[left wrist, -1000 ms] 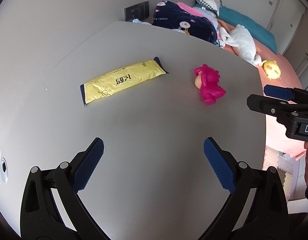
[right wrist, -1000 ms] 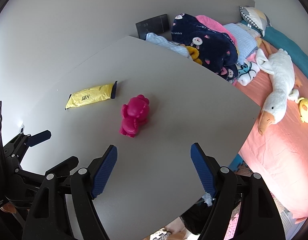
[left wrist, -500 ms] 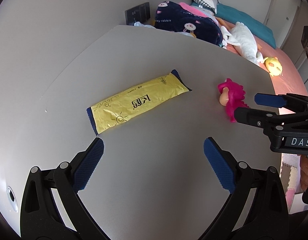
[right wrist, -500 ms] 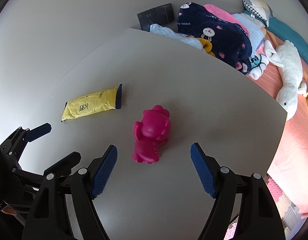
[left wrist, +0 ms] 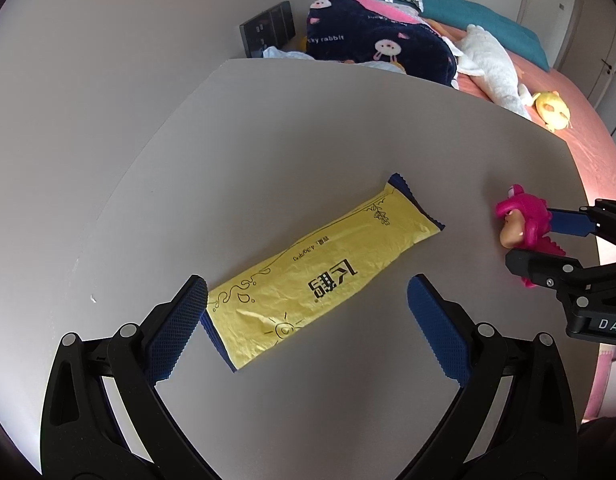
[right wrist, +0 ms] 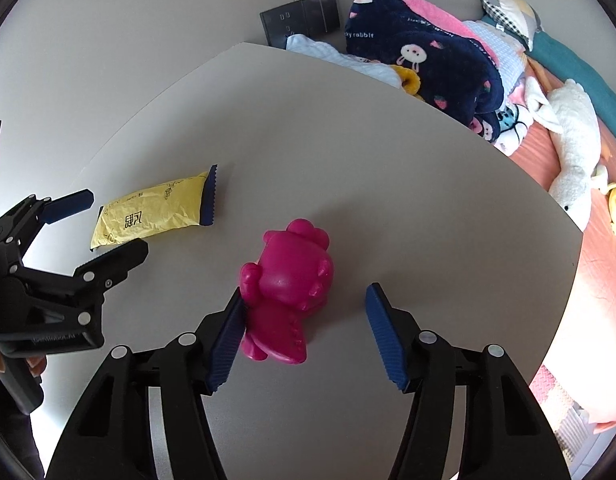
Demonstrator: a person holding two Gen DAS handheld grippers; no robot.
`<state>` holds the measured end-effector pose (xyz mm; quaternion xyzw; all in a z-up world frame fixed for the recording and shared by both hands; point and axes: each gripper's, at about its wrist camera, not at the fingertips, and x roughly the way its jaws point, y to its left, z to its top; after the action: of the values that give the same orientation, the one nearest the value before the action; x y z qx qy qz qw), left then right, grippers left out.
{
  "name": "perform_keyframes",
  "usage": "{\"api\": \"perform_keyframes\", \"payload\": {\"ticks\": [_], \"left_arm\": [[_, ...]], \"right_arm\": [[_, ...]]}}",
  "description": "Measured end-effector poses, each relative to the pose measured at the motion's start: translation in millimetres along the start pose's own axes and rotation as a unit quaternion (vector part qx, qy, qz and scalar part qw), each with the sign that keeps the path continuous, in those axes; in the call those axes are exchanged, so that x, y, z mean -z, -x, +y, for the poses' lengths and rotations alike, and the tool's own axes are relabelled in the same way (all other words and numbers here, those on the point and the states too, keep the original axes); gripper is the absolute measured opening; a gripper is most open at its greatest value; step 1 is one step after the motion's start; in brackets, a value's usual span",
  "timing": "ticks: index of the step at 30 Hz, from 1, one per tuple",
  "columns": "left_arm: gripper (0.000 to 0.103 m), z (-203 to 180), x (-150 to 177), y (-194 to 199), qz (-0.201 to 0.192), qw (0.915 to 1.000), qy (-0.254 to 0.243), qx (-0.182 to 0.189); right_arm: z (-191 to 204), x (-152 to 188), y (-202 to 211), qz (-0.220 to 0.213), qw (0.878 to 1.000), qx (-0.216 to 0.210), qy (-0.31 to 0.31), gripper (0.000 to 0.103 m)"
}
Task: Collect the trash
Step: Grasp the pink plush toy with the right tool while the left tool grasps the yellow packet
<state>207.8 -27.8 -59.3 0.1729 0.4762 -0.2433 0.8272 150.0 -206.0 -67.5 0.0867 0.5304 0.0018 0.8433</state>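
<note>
**Both grippers now over their targets**

Since the earlier frames, both grippers have advanced. The left gripper (left wrist: 308, 312) stands released, its jaws straddling the near end of the yellow wrapper (left wrist: 320, 276), centre frame on the table (left wrist: 308, 140). The right gripper (right wrist: 303, 332) is closing around the pink toy (right wrist: 287, 292); only its left pad touches.

The wrapper is probably light, thin and crinkly: pinch one end. The right view alone shows the toy's back; the left view shows its face.

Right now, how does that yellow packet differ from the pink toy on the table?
The yellow packet is flat, long and crinkled, with printed writing and dark blue ends; the pink toy is a chunky, moulded figure of one colour. The packet lies between the wide-open jaws of the left gripper; the toy sits between the closing jaws of the right gripper. Both lie on the grey table.
</note>
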Motion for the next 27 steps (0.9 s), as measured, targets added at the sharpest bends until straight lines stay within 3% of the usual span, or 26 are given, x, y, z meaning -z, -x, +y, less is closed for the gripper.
{"api": "perform_keyframes", "payload": {"ticks": [6, 16, 24, 27], "left_arm": [[0.092, 10.7, -5.1, -13.5, 0.011, 0.9999, 0.003, 0.009], [0.059, 8.3, -2.4, -13.6, 0.021, 0.9995, 0.003, 0.026], [0.025, 6.0, 4.7, -0.9, 0.021, 0.9956, 0.074, 0.053], [0.021, 3.8, 10.1, 5.2, 0.013, 0.9934, 0.097, 0.06]], "right_arm": [[1.2, 0.1, 0.0, 0.003, 1.0, 0.004, 0.01, 0.035], [-0.8, 4.2, 2.4, 0.014, 1.0, -0.001, 0.004, 0.035], [-4.8, 10.2, 14.5, 0.01, 1.0, -0.022, -0.01, 0.035], [-5.4, 13.5, 21.9, 0.003, 1.0, -0.024, -0.007, 0.035]]}}
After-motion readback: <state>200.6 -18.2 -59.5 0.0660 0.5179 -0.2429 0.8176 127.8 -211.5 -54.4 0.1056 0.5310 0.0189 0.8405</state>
